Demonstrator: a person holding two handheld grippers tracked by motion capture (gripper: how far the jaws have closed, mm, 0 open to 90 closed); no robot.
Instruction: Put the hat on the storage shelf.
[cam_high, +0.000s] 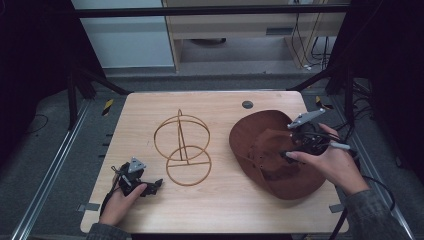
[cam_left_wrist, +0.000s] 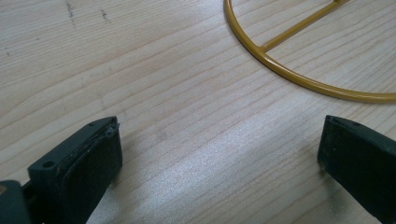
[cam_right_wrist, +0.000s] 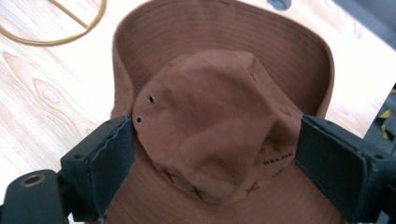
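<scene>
A brown brimmed hat (cam_high: 272, 150) lies crown up on the right half of the wooden table (cam_high: 220, 205). My right gripper (cam_high: 294, 148) hovers over it, held by a hand from the right. In the right gripper view the hat's crown (cam_right_wrist: 219, 107) sits between the wide-apart jaws of my right gripper (cam_right_wrist: 215, 135), which is open. The left pad grazes the crown's side. A gold wire stand (cam_high: 182, 145) of rings stands mid-table. My left gripper (cam_high: 156, 185) rests low near the front left, open (cam_left_wrist: 219, 140), with bare wood between its jaws. The stand's base ring (cam_left_wrist: 299, 74) lies just ahead.
A round dark grommet (cam_high: 247, 104) sits in the table's far edge, also behind the hat as the grommet (cam_right_wrist: 280, 3). Black frame struts flank the table on both sides. Bare wood stretches along the front edge and far left.
</scene>
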